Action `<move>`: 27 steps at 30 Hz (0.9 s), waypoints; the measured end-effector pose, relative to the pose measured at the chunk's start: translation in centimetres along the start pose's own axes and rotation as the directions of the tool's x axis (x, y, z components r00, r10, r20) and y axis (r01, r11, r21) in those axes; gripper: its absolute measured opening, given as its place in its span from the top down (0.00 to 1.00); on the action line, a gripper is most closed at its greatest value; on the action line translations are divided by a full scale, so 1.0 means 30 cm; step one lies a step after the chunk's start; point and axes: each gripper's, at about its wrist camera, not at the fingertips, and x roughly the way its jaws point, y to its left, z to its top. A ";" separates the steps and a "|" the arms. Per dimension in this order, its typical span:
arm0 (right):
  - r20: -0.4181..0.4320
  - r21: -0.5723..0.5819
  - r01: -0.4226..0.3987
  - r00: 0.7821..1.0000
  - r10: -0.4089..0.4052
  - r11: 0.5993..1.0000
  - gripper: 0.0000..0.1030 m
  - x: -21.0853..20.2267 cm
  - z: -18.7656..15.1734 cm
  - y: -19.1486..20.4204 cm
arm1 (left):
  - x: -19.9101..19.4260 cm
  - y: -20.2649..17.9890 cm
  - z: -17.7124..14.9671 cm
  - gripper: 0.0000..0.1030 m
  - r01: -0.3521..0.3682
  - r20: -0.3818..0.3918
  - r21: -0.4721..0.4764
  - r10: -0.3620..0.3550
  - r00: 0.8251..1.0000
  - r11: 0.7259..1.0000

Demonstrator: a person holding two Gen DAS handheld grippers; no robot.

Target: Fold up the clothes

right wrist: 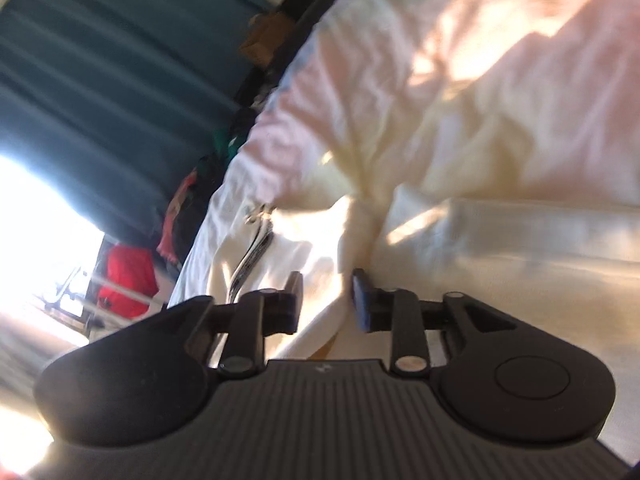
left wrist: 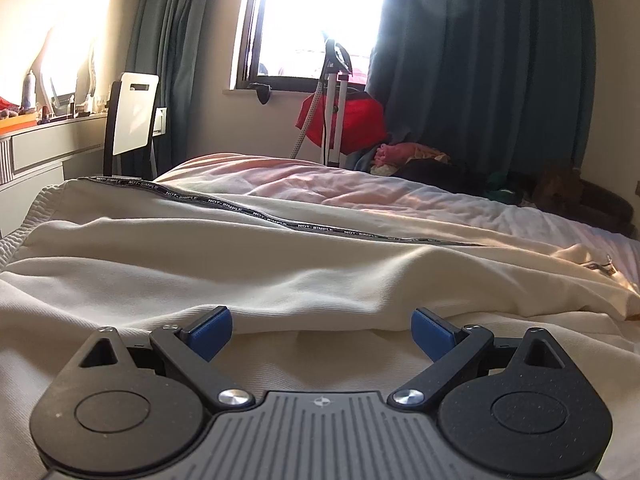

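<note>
While the cream cotton garment with a black lettered tape [left wrist: 280,264] lies spread and rumpled across the bed [left wrist: 440,200], both the left tool [left wrist: 322,334] and right tool [right wrist: 327,296] gape unclenched, so any pinch should take one fabric edge squarely.

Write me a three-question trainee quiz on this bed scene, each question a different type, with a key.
1. True or false: the left gripper has its jaws closed on the cream garment.
2. Multiple choice: the black tape printed with lettering runs along
A. the curtain
B. the cream garment
C. the white chair
3. Fill in: in the right wrist view, a fold of cream cloth lies between the jaws of the right gripper, which are ____.

Key:
1. False; its jaws stand wide apart, low over the cloth.
2. B
3. open; a gap shows on each side of the fold.
</note>
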 end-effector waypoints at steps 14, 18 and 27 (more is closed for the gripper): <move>0.097 -0.158 0.063 0.994 -0.048 0.985 0.94 0.031 -0.004 0.090 | 0.032 -0.007 -0.014 0.05 0.014 -0.023 0.012 -0.014 1.000 1.000; 0.252 -0.236 0.098 0.967 -0.037 0.967 0.95 -0.075 0.015 0.154 | 0.025 -0.005 -0.011 0.05 0.018 -0.017 0.008 -0.018 1.000 1.000; 0.197 -0.364 0.271 0.957 -0.211 0.891 0.93 -0.007 -0.007 0.079 | -0.036 -0.036 0.009 0.03 0.033 0.019 0.045 -0.034 0.999 0.998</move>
